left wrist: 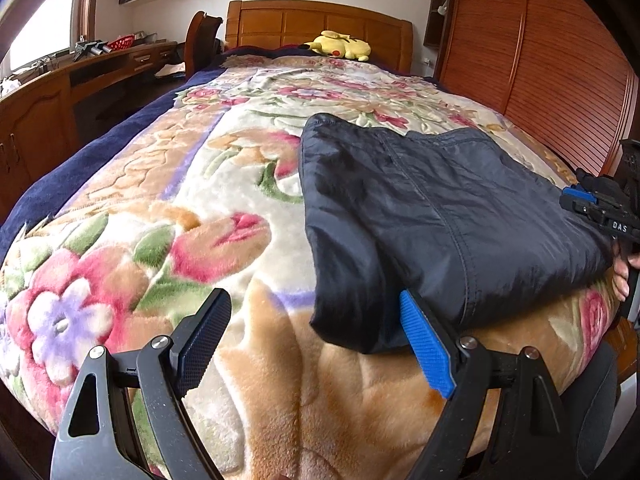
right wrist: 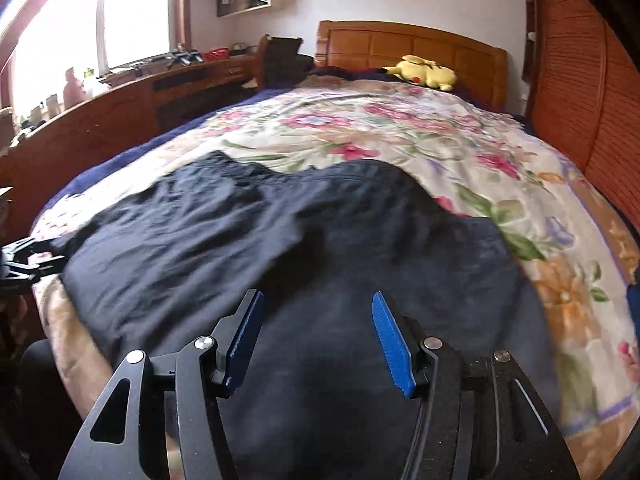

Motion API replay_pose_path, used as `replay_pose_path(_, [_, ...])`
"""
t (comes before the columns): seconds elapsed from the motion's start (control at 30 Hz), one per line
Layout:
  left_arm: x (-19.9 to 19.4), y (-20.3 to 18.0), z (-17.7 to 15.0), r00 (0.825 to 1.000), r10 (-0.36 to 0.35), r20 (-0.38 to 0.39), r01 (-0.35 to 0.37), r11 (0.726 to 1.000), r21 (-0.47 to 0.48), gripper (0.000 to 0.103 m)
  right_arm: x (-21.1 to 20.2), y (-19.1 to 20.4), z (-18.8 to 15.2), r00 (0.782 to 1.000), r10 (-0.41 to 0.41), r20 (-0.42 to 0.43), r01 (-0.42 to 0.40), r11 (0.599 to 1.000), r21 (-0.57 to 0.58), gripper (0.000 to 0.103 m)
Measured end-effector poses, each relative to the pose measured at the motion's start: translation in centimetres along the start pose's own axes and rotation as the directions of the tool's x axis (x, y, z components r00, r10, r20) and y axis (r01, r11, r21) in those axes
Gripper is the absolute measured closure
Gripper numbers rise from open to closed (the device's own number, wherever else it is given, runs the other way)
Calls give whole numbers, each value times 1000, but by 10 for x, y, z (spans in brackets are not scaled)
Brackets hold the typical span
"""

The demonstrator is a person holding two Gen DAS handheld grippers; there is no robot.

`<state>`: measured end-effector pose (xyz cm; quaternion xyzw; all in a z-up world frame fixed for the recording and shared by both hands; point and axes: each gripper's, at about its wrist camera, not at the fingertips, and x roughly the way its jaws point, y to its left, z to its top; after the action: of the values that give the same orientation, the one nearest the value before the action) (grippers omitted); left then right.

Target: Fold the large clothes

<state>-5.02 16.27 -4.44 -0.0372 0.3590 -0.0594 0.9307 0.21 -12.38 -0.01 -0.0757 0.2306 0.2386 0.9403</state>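
Note:
A dark navy garment [left wrist: 432,216] lies folded on the floral blanket [left wrist: 192,208] near the bed's foot edge. In the left wrist view, my left gripper [left wrist: 316,320] is open, its blue right finger [left wrist: 424,340] touching the garment's near left corner, its left finger over bare blanket. My right gripper [left wrist: 600,216] shows at the garment's right edge. In the right wrist view, the garment [right wrist: 248,232] fills the foreground and my right gripper [right wrist: 318,320] is open just above it, holding nothing. My left gripper [right wrist: 24,260] shows at the far left edge.
A yellow plush toy [left wrist: 340,46] lies by the wooden headboard [left wrist: 320,24]. A long wooden desk [left wrist: 80,76] with clutter and a chair [left wrist: 202,36] stand along the left. A wooden slatted wardrobe [left wrist: 552,64] stands on the right. A window [right wrist: 60,32] is at far left.

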Motion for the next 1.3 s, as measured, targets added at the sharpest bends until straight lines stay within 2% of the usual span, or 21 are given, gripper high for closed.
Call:
replay_pose_path(0.23, [2, 1, -2, 1000, -1, -5, 1, 1000, -6, 17, 0, 25, -5, 1000, 17, -17, -18, 998, -62, 45])
replay_pose_path(0.4, [3, 1, -2, 1000, -2, -6, 2, 1000, -7, 17, 8, 36, -15, 999, -33, -33, 30, 994, -106, 44])
replay_pose_path(0.63, [9, 3, -2, 1000, -23, -11, 23, 999, -26, 17, 14, 43, -30, 998, -65, -22, 62, 991, -118, 44])
replay_pose_path(0.8, [7, 4, 0, 999, -44, 2, 44, 999, -29, 17, 20, 36, -31, 999, -29, -25, 27, 997, -77, 44])
replay_pose_path(0.87, [6, 6, 1, 997, -73, 11, 73, 997, -35, 23, 21, 34, -30, 999, -29, -23, 27, 997, -76, 44])
replay_pose_path(0.93, [7, 7, 1, 993, -117, 7, 117, 992, -50, 39, 22, 34, -31, 999, -29, -21, 27, 997, -76, 44])
replay_pose_path(0.97, [8, 8, 2, 989, -147, -1, 147, 987, -62, 43, 23, 34, -32, 999, -27, -19, 26, 997, -74, 44])
replay_pose_path(1.03, [10, 5, 4, 986, -169, -5, 168, 983, -68, 58, 24, 32, -34, 1000, -23, -15, 22, 997, -68, 44])
replay_pose_path(1.07, [10, 3, 5, 985, -172, -5, 171, 983, -66, 61, 24, 32, -34, 1000, -22, -13, 21, 998, -67, 44])
replay_pose_path(1.13, [9, -4, 10, 984, -177, -4, 176, 983, -46, 81, 24, 32, -36, 1000, -21, -10, 21, 998, -66, 44])
replay_pose_path(1.2, [2, -15, 15, 988, -152, 22, 152, 988, -6, 90, 22, 32, -37, 1000, -19, -11, 18, 998, -64, 44])
replay_pose_path(1.3, [-12, -37, 33, 989, -124, 80, 119, 991, 59, 94, 21, 29, -38, 1000, -13, -13, 12, 998, -59, 44])
